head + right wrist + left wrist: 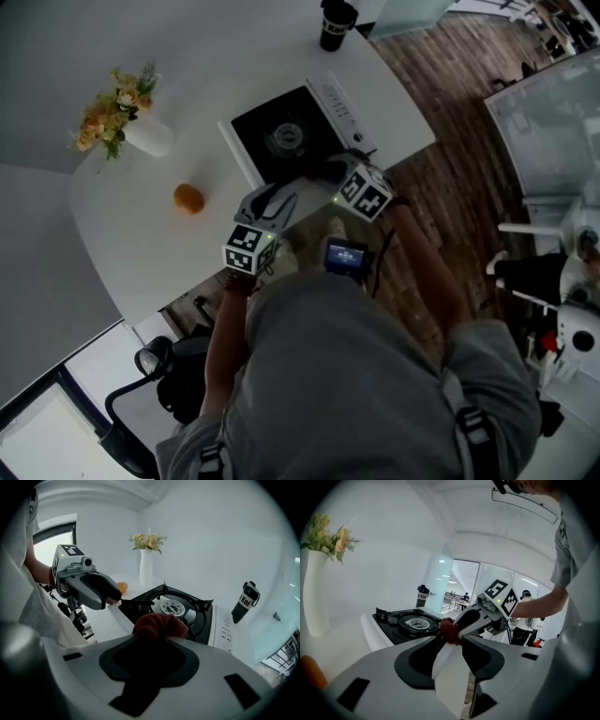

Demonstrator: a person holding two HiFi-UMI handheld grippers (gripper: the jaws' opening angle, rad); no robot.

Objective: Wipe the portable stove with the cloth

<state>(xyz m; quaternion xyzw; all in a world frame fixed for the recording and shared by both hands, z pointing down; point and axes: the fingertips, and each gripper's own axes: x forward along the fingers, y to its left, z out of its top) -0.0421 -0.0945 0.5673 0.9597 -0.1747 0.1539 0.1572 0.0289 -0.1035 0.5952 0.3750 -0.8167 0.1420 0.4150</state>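
The portable stove [286, 139] is black with a white control strip and sits near the table's front edge; it also shows in the left gripper view [408, 623] and the right gripper view [174, 606]. My right gripper [157, 639] is shut on a bunched red cloth [159, 624], which hangs just in front of the stove's near edge. In the head view that gripper [328, 172] hovers at the stove's front corner. My left gripper [451, 642] stands open with nothing between its jaws, pointed at the cloth [449, 631] from the side [272, 202].
On the white table [159, 244] stand a white vase of flowers [127, 120], an orange [188, 199] and, beyond the stove, a black cup [336, 23]. The table's edge and a wooden floor [441, 178] lie to the right.
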